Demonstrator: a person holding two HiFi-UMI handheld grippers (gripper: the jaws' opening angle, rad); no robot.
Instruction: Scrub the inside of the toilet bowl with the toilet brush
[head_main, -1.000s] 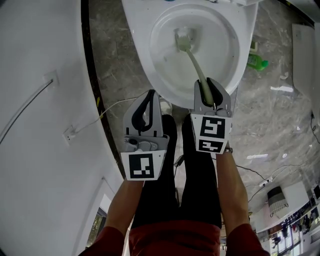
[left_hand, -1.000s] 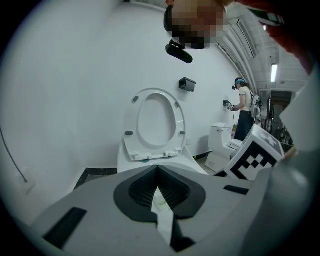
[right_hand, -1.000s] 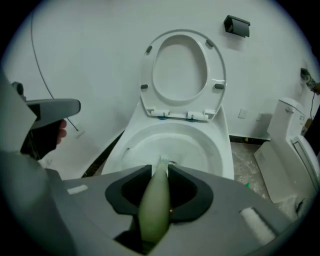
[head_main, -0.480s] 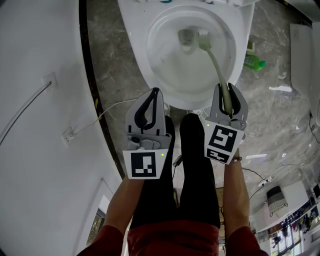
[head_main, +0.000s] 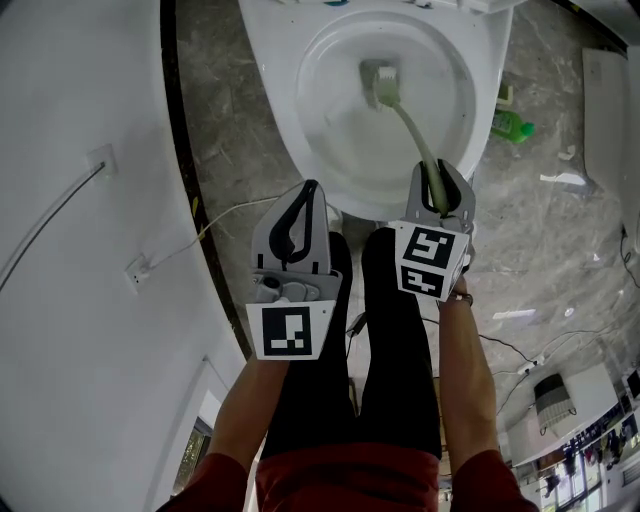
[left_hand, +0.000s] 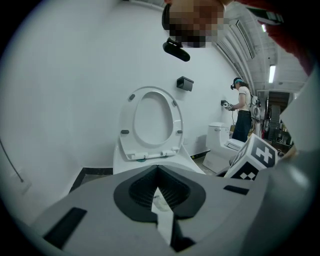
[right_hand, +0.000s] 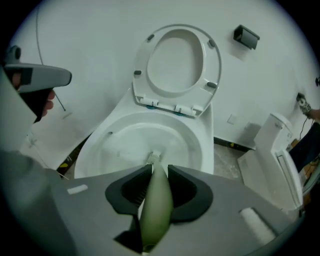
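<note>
The right tongs (head_main: 437, 188) were pinched on the pale green handle of the toilet brush (head_main: 410, 130), which was gripped near its upper end. The left tongs (head_main: 308, 195) were pressed together on nothing and held idle just beside them, over the near edge of the toilet bowl (head_main: 292, 125). The brush was slanted down into the bowl, and its bristle head (head_main: 378, 82) was laid against the far inner wall, near the drain. The scrubbing was judged to be under way. No dirt or foam could be made out, so the share already cleaned could not be told; the side walls and the underside of the rim were taken as left to do. The seat (right_hand: 177, 65) was raised against a white wall (head_main: 80, 150). The floor (head_main: 230, 110) was grey marbled stone, with a cable (head_main: 225, 215) and a green bottle (head_main: 512, 125) lying on it. A second toilet (left_hand: 222, 145) and another person (left_hand: 242, 115) were seen further off.
</note>
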